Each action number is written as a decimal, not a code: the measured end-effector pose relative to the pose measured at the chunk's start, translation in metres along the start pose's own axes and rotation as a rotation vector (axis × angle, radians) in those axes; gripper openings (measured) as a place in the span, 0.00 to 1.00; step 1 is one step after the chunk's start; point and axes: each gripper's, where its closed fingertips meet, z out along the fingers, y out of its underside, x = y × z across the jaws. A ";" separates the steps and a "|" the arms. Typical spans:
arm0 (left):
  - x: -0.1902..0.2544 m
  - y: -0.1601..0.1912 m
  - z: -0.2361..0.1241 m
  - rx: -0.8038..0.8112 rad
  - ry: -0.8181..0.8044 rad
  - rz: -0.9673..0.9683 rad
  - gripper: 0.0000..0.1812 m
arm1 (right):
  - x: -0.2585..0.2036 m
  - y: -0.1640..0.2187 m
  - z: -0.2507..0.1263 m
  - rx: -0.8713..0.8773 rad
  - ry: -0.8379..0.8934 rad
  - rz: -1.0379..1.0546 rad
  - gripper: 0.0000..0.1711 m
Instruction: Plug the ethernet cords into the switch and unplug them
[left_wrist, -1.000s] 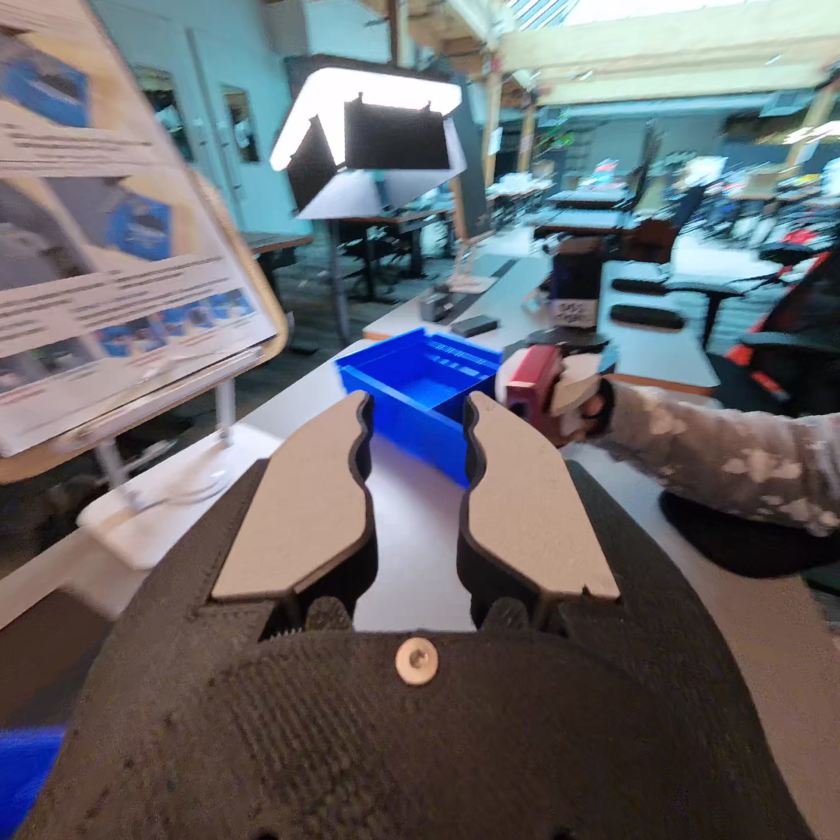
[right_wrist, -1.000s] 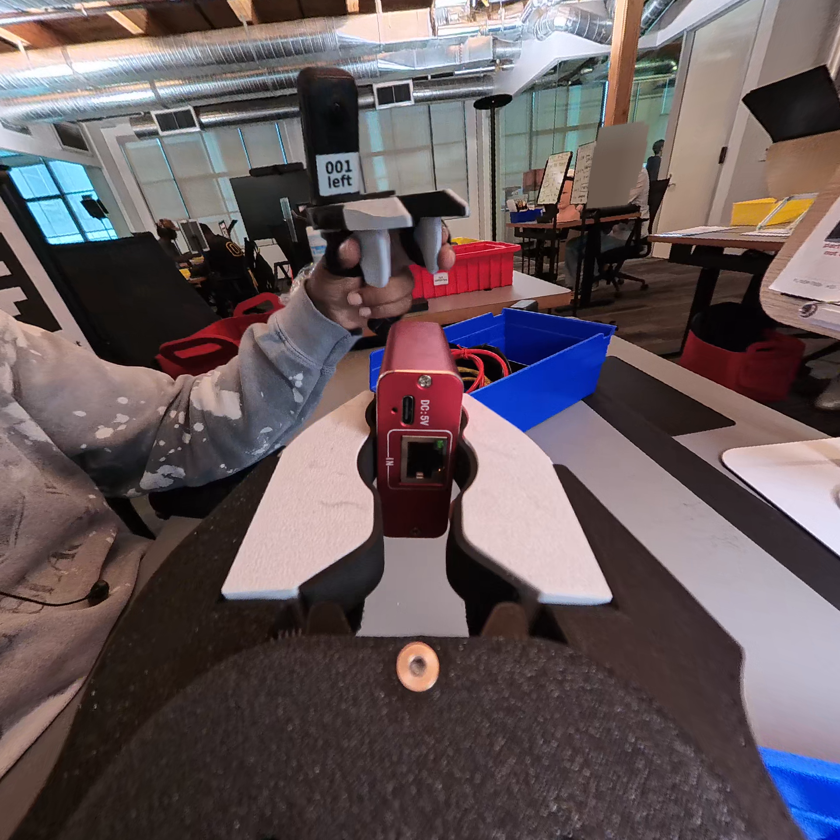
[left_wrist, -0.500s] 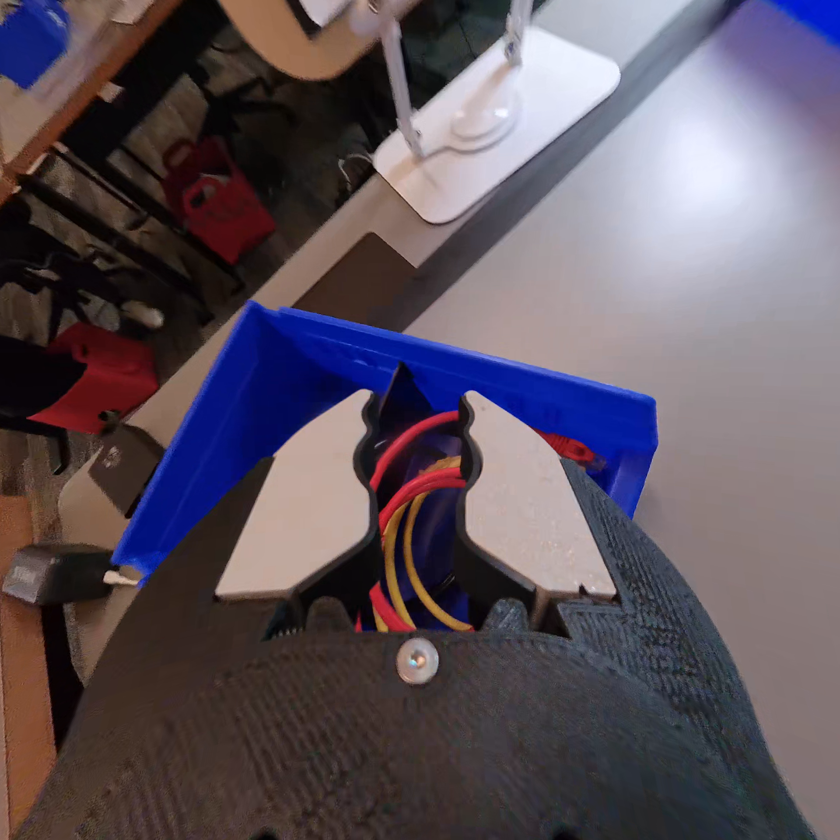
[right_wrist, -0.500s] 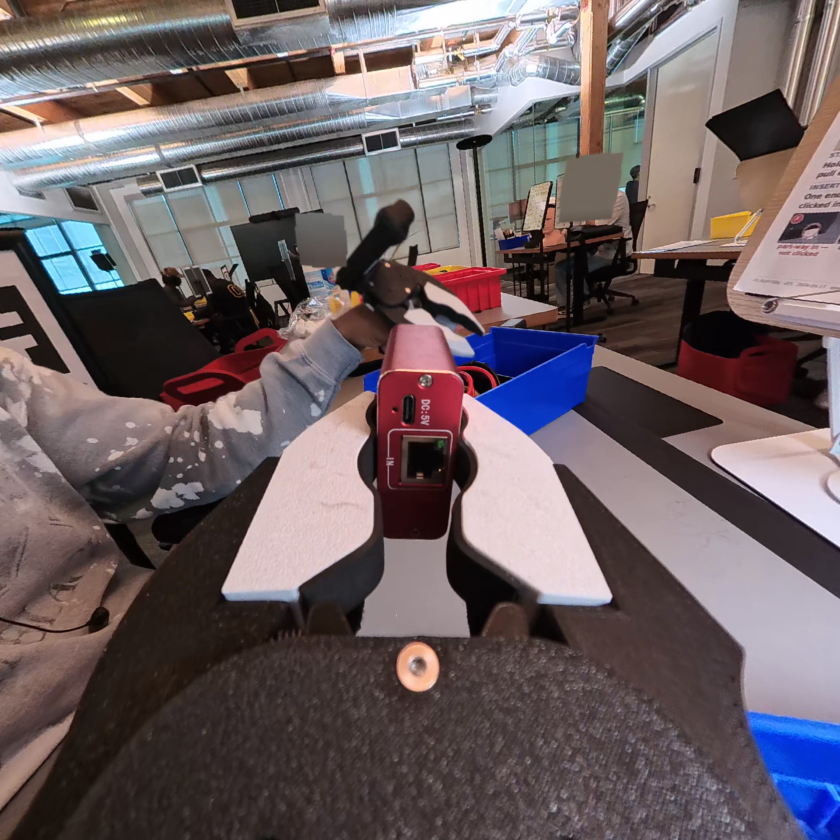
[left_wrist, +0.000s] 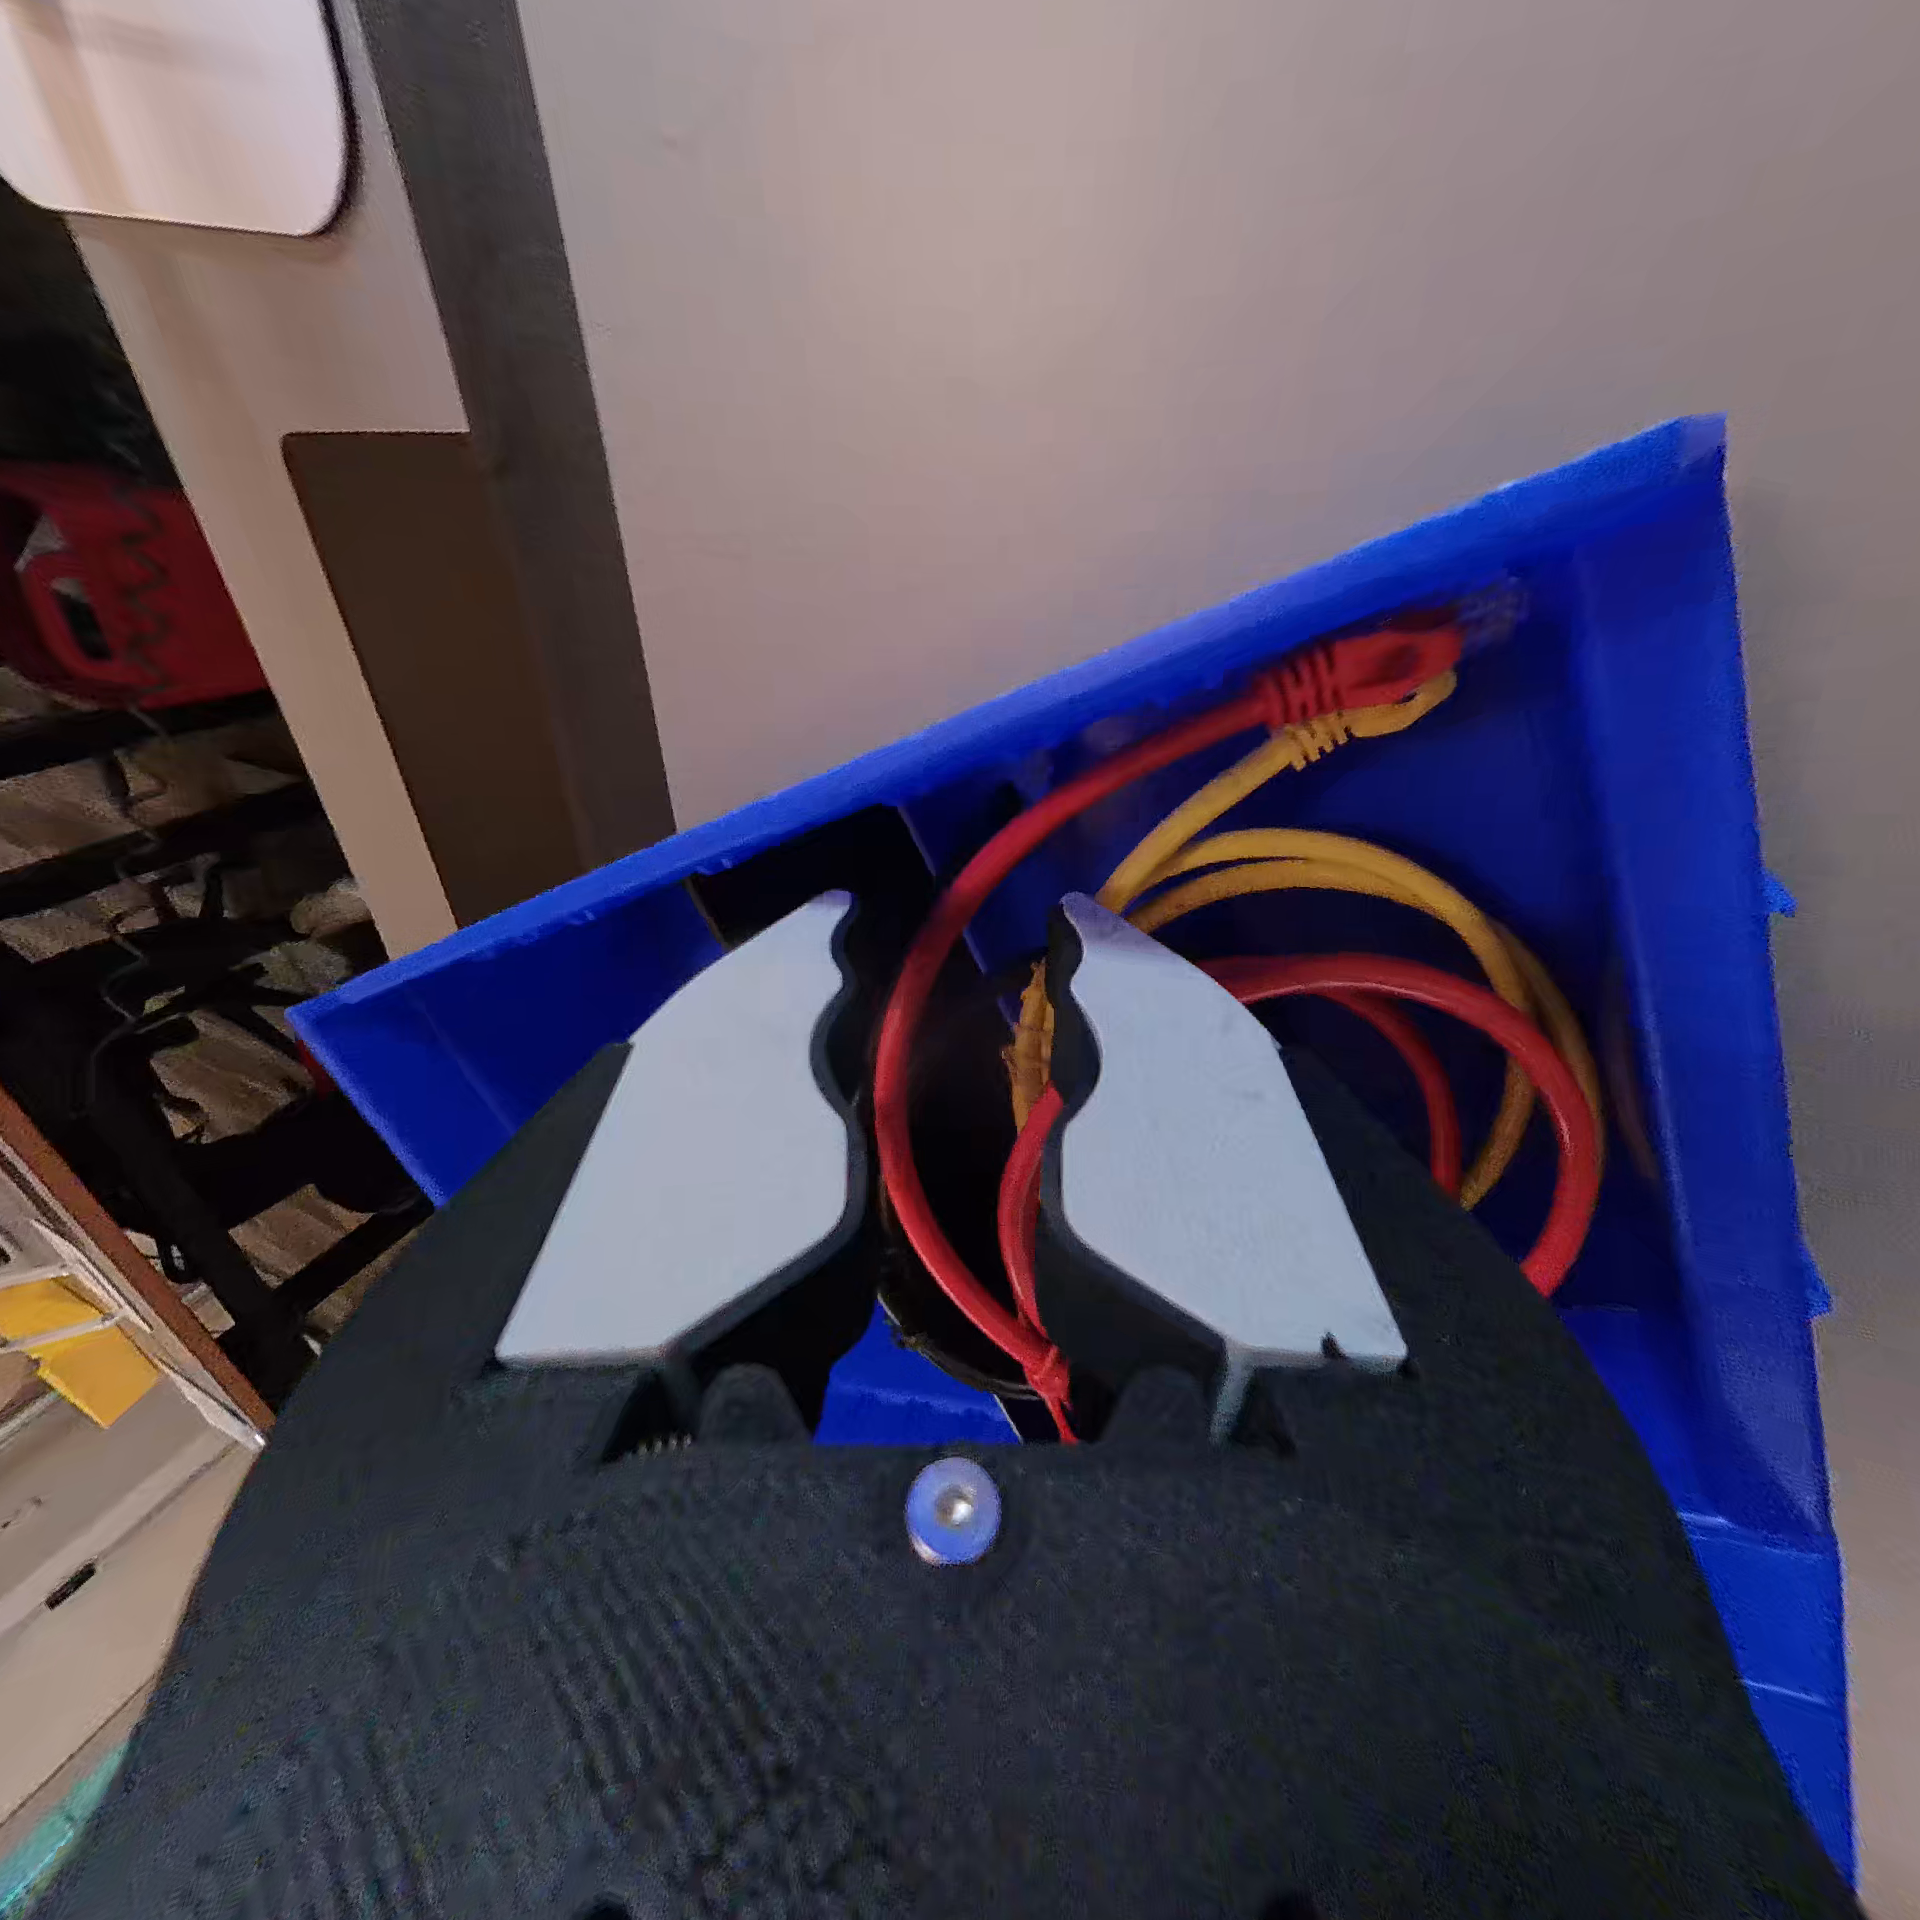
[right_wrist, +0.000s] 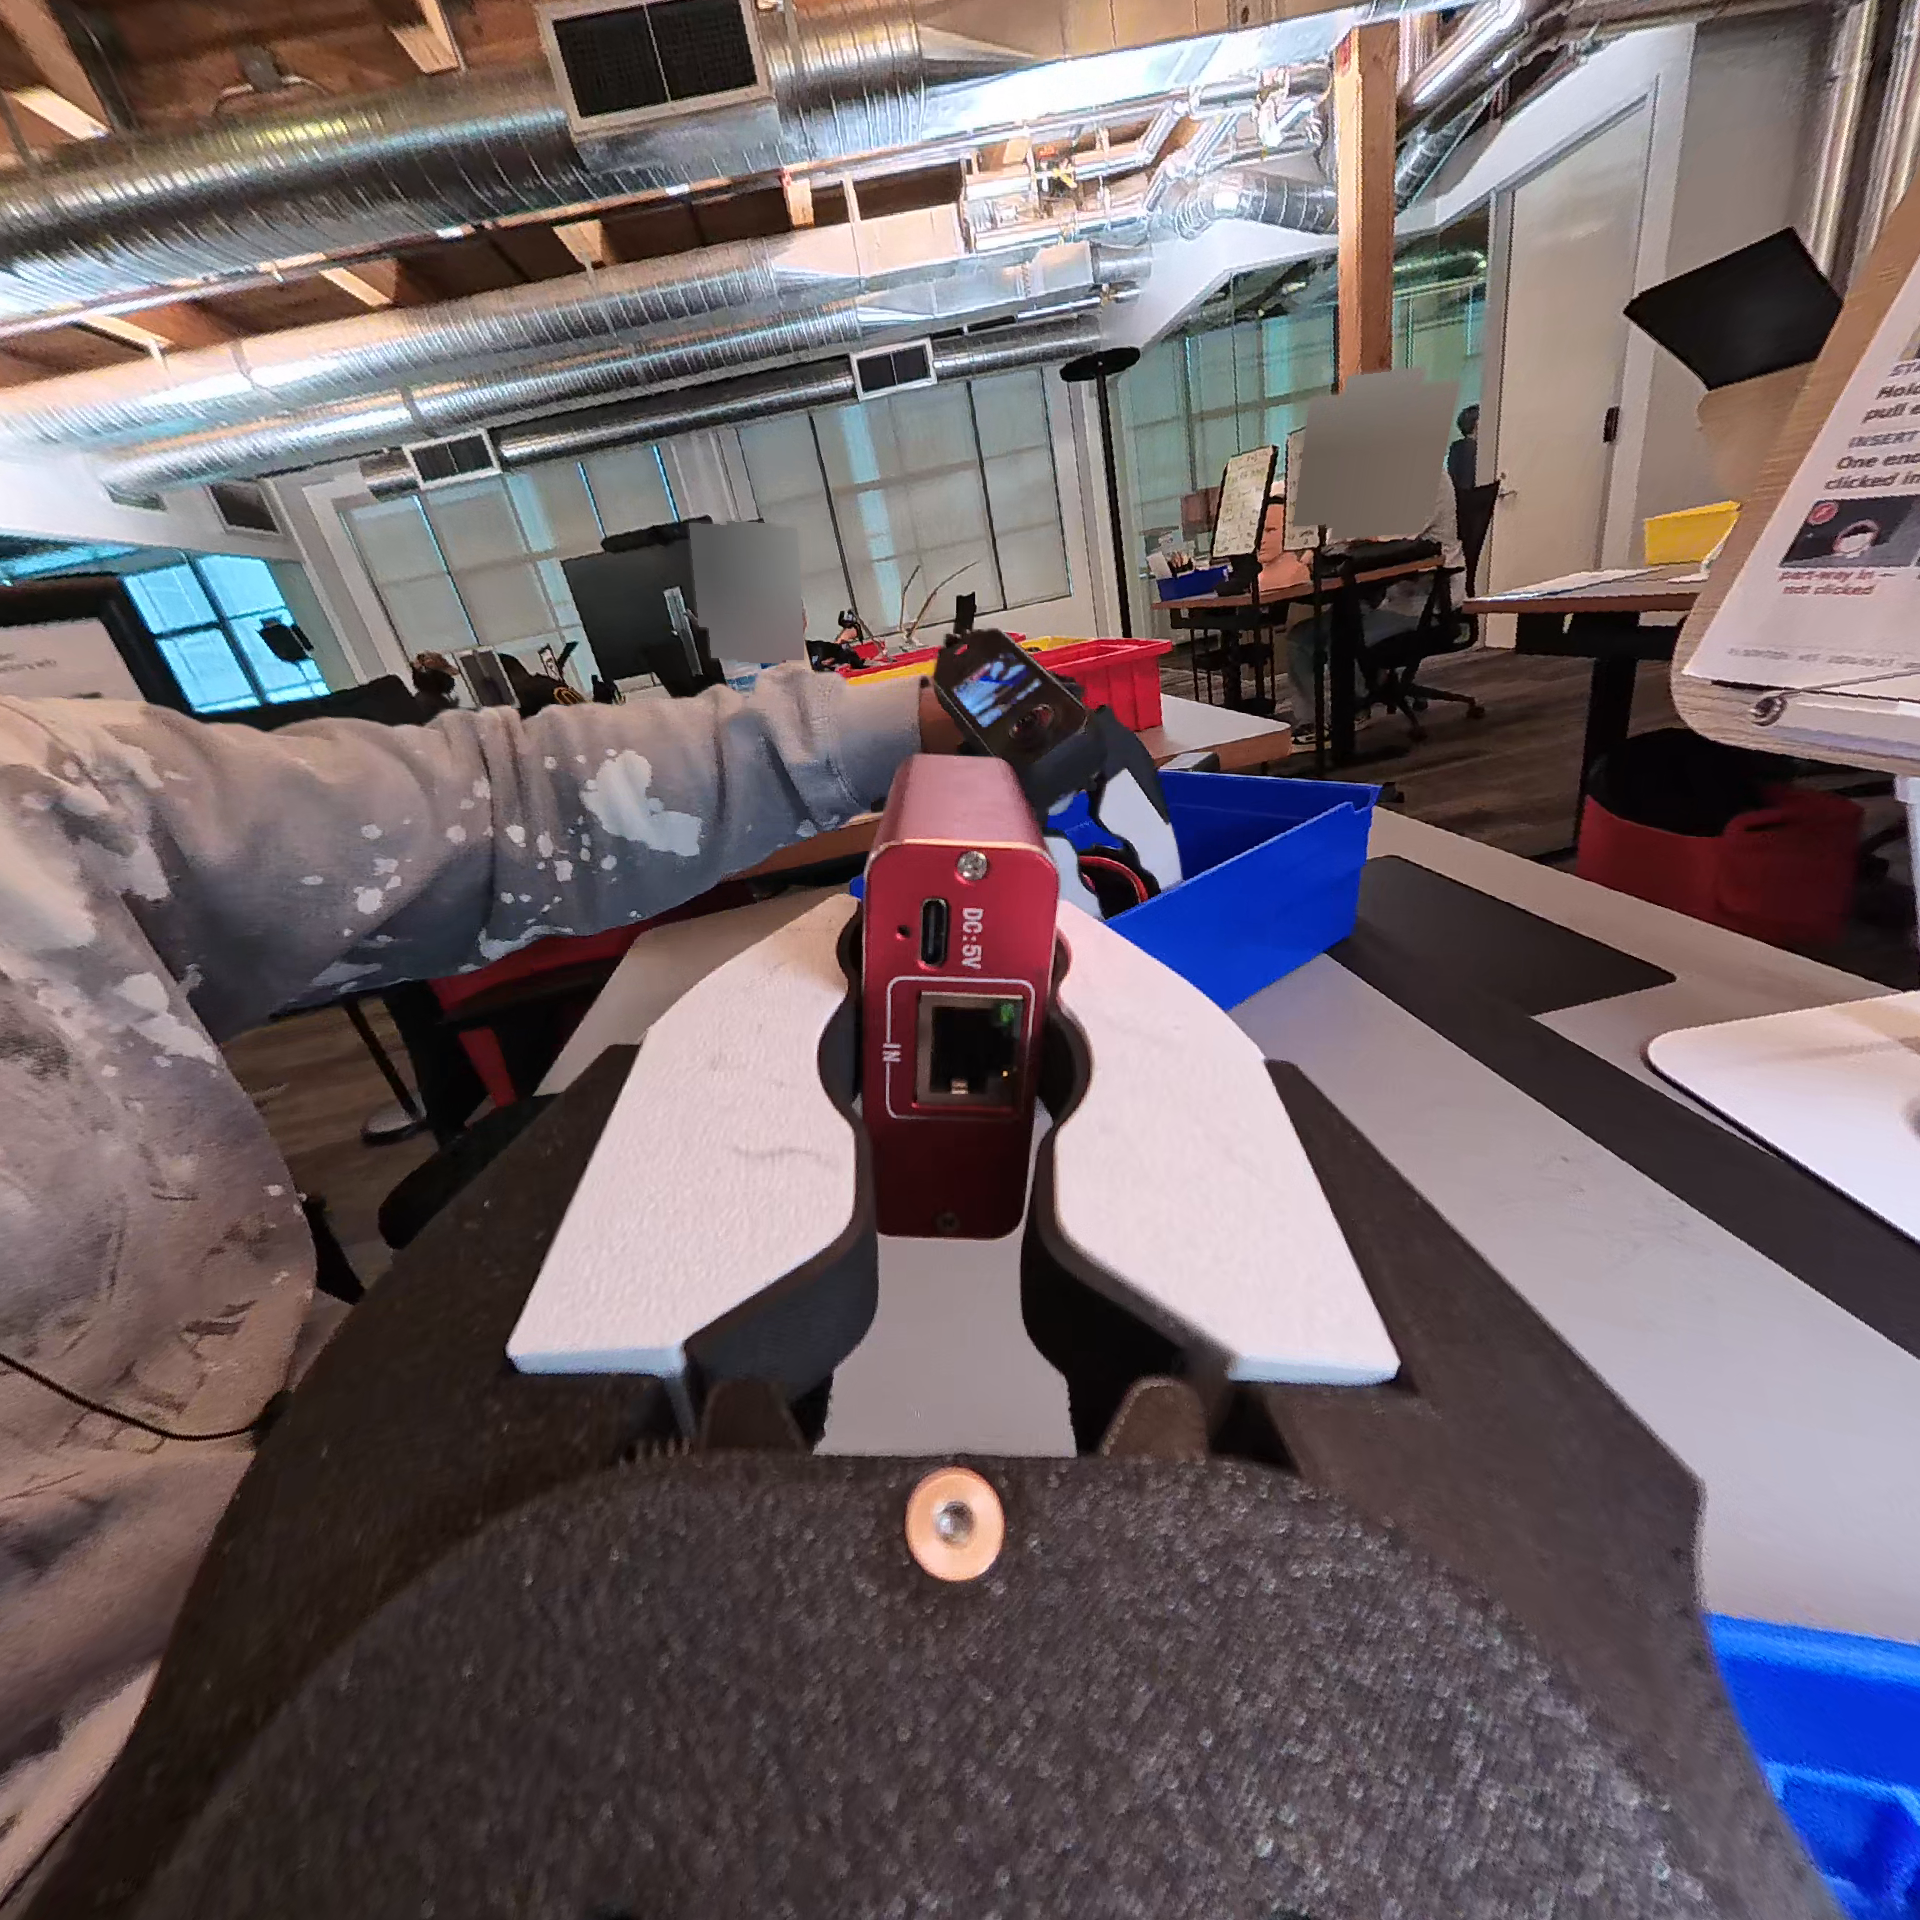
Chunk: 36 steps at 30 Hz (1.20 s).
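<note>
My left gripper (left_wrist: 956, 925) is open and points down into a blue bin (left_wrist: 1195, 634). The bin holds coiled red cord (left_wrist: 1507, 1039) and yellow cord (left_wrist: 1299, 852). A loop of red cord (left_wrist: 899, 1049) runs between the open jaws. A red plug (left_wrist: 1361, 665) and a yellow plug (left_wrist: 1351, 727) lie at the bin's far corner. My right gripper (right_wrist: 956, 925) is shut on a red switch (right_wrist: 961, 997), held upright above the table with its port facing the camera. In the right wrist view, the left gripper (right_wrist: 1122, 810) dips into the blue bin (right_wrist: 1268, 883).
A white stand base (right_wrist: 1818, 1101) and an instruction board (right_wrist: 1829, 582) are at the right. The base also shows in the left wrist view (left_wrist: 177, 104). A second blue bin (right_wrist: 1818, 1766) sits at the lower right. A person's sleeve (right_wrist: 520, 810) crosses the left side.
My left gripper has turned from facing across the table to pointing down into the blue bin, and now sits lower among the cords. The right gripper still holds the switch.
</note>
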 end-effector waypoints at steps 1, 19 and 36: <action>0.000 -0.001 0.002 0.008 0.007 0.004 0.17 | 0.001 0.000 -0.001 0.006 -0.002 0.005 0.17; -0.025 0.031 -0.076 0.187 -0.099 -0.103 0.04 | 0.007 0.003 -0.003 0.019 0.003 0.039 0.17; 0.030 -0.045 -0.034 0.408 -0.031 -0.060 0.12 | 0.008 0.009 -0.001 -0.007 0.012 0.050 0.17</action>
